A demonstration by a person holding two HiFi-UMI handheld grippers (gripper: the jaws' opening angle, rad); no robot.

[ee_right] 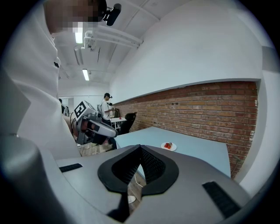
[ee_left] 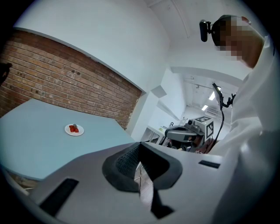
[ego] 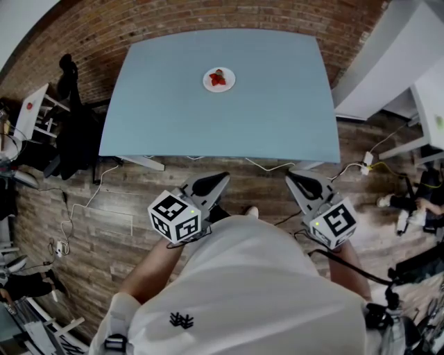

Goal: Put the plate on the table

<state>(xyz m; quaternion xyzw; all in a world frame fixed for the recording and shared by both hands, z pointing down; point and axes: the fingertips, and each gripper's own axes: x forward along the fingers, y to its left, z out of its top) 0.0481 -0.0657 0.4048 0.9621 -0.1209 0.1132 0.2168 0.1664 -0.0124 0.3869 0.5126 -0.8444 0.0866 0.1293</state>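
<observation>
Holds left hand-held gripper (ego: 220, 179) and right hand-held gripper (ego: 293, 177) closed and empty at 6 o'clock, facing blue surface (ego: 277, 111) with white plate (ego: 218, 79) at 12 o'clock before brick wall (ego: 208, 17).

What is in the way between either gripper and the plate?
Nothing visible: only bare table and floor lie between the plate and the left gripper or right gripper, both shut and empty.

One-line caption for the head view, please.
White plate of red food on the blue table; left gripper and right gripper, both shut and empty, held short of its near edge.
</observation>
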